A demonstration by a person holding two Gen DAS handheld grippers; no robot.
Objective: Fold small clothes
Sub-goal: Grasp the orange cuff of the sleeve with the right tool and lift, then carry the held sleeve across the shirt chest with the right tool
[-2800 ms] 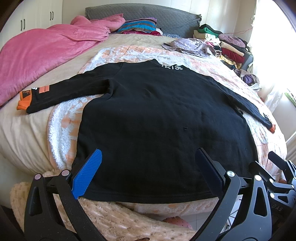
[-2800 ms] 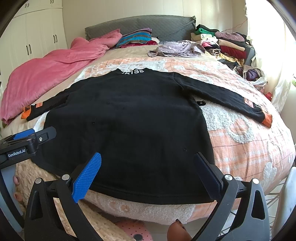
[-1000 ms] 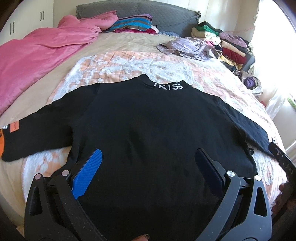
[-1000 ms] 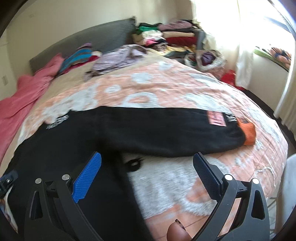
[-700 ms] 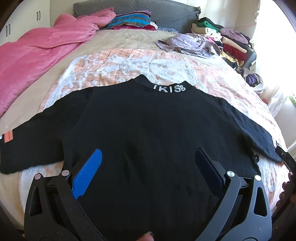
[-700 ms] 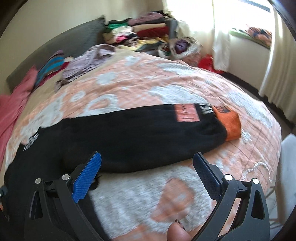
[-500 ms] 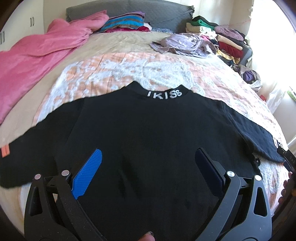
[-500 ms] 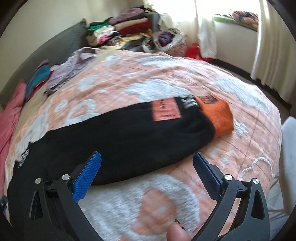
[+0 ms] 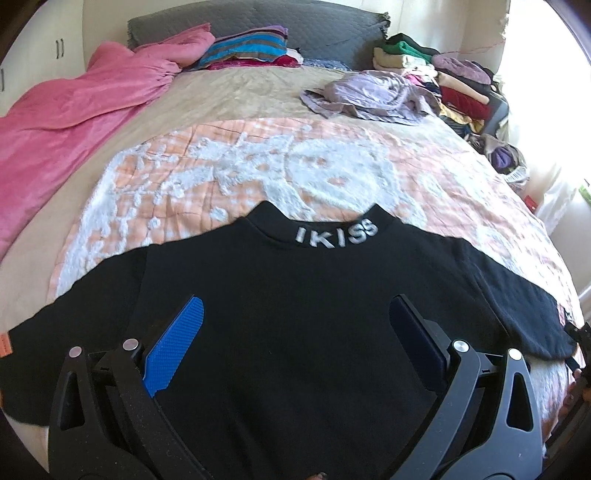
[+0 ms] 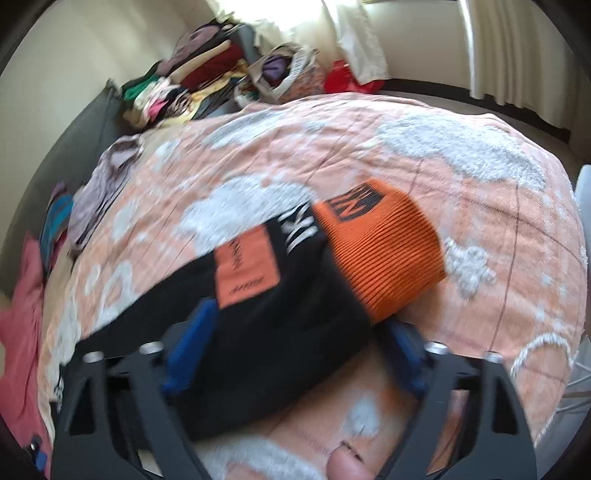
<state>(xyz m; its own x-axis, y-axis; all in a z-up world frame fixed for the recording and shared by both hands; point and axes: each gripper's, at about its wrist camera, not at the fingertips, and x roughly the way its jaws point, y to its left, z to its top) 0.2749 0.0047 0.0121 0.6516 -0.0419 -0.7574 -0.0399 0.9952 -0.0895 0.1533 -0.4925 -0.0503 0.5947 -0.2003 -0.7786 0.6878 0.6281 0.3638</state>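
While the right gripper (image 10: 295, 350) has just been closing around the black knit sweater's orange-cuffed sleeve (image 10: 280, 314) — jaws half-narrowed, not yet pinching — a shallow bite could slip.

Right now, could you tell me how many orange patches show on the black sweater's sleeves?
2: one on the sleeve between the right gripper's fingers, one at the left view's edge. Others may be hidden.

Two wrist fisheyes, both pitched down over the bed (image 9: 258, 99).
Left view looks along wide-apart jaws, up the shirt (image 9: 314, 314) body toward the headboard (image 9: 332, 33). Right view, blurred and rolled, sits close over the sleeve (image 10: 266, 325) between its jaws, cuff (image 10: 384, 251) just beyond. Shared: shirt, blanket (image 9: 295, 166), clothes pile (image 10: 192, 85).
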